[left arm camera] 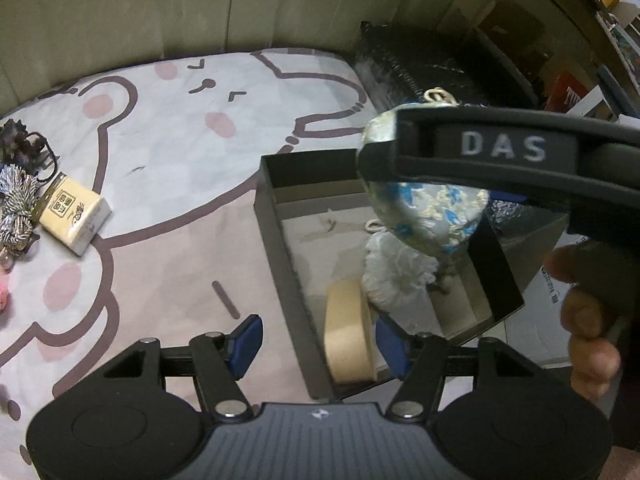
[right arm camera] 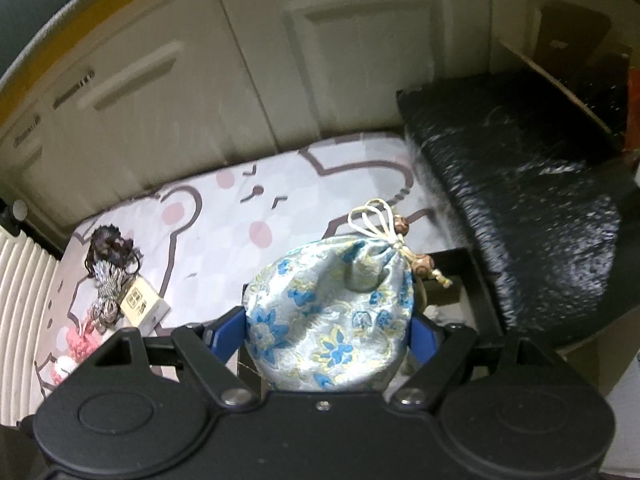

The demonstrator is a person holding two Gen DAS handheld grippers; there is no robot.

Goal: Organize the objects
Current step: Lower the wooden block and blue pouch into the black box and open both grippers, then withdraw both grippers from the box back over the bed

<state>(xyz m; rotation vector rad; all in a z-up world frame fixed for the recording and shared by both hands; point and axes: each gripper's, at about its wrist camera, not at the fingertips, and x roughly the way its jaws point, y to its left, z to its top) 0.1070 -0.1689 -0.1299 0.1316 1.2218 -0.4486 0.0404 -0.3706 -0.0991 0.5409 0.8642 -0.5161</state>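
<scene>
Closest to your right-hand lens is the floral drawstring pouch (right arm camera: 328, 320), wedged between the blue pads of your right gripper (right arm camera: 329, 334). The jaws stand wide but they're pressing its sides, so that's a real grip on a fat, soft thing. It's hanging over the open dark box (left arm camera: 280, 240), as your left view shows. Your left gripper (left arm camera: 318, 338) has parted jaws with nothing pinched. The roll of tan tape (left arm camera: 350, 336) sits between the pads but they aren't touching it, and it's standing on edge inside the box next to a white fluffy thing (left arm camera: 394, 276).

What I'd watch:
- The pouch is squishy brocade, so it could slump or slide out of the pads if you tilt more. My guess is it'd land half on the box wall instead of inside.
- The cord loops and wooden beads (right arm camera: 404, 226) dangle free and could snag the box rim.
- The tape is on its edge, so a bump from the pouch might roll or tip it.

All this sits on a bed sheet with cartoon bears (left arm camera: 168, 160), soft and a bit uneven. A small yellow carton (left arm camera: 76, 216) and a pile of tassels (left arm camera: 16, 204) wait at the left. Pale cabinet doors (right arm camera: 200, 80) sit behind, and a dark shiny bundle (right arm camera: 520, 200) lies to the right.
</scene>
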